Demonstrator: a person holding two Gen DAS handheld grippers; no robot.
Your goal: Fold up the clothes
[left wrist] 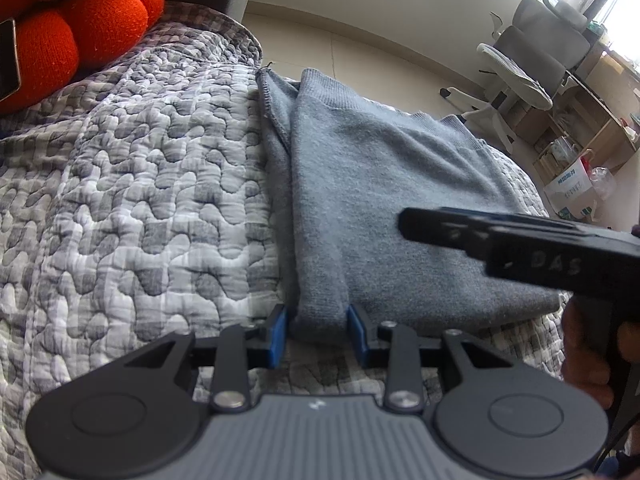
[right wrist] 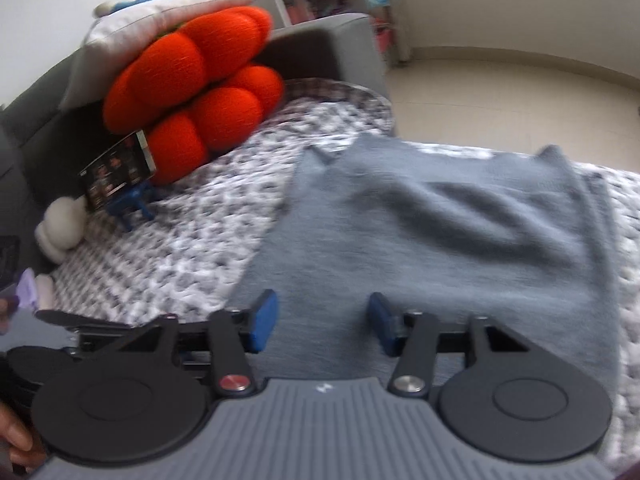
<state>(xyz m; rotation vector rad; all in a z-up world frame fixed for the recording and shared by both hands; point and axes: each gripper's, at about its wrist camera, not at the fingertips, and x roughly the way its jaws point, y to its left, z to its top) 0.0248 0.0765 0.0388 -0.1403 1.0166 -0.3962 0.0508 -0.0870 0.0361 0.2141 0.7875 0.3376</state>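
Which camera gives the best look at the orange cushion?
The right wrist view. There the whole orange cushion shows, lumpy and round, leaning on the sofa back under a white pillow, though slightly blurred. The left wrist view catches only part of the cushion, cut off at the top left corner.

Sweater is lying flat on the quilt covering the bed. Left hand-held gripper is sitting at its near folded edge, fabric between the pads; right hand-held gripper is sitting over the near hem. Knotted cushion is resting behind-left, phone leaning against it. Office chair is standing on the floor beyond.
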